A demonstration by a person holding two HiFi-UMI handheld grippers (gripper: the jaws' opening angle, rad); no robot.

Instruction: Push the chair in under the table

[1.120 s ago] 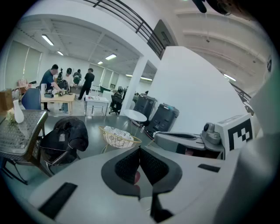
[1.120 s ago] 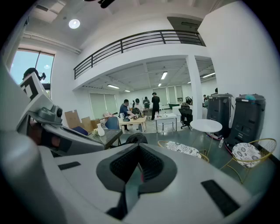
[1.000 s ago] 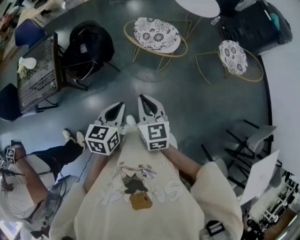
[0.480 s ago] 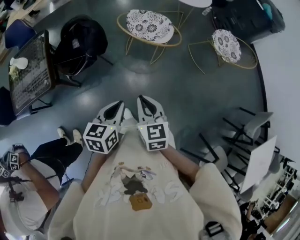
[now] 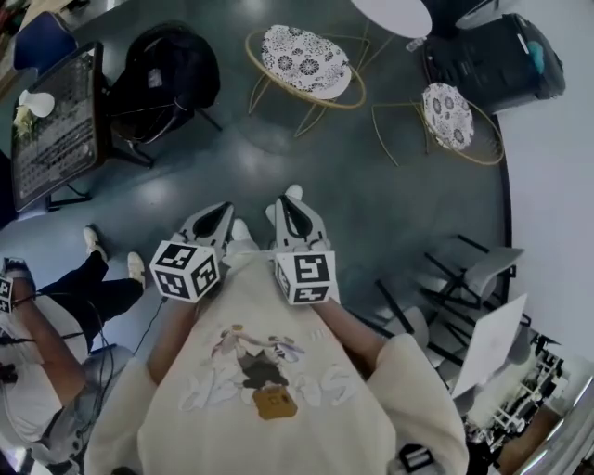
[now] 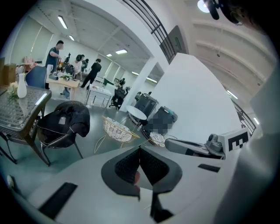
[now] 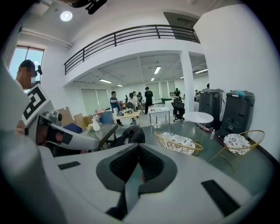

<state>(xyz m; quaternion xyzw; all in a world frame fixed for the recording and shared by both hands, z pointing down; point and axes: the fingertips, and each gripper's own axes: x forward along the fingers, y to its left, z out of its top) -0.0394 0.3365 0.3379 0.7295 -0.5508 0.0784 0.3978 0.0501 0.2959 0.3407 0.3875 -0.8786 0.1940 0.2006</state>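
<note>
Left gripper (image 5: pixel 221 211): jaws pressed together on nothing; it has drifted a little to the left in the head view.
Right gripper (image 5: pixel 290 202): jaws also together and empty; it has hardly shifted.
My shoe (image 5: pixel 293 193): now shows ahead of the right gripper, so I am stepping forward.
Black chair (image 5: pixel 167 74): draped in a dark jacket, pulled out beside the dark table (image 5: pixel 51 130), well apart from both grippers.
Wire chair (image 5: pixel 304 60): near the round white table (image 5: pixel 394 14), also well apart.
Meaning: I judge this is only the approach. No chair is touched yet, and I cannot tell which one is meant.
</note>
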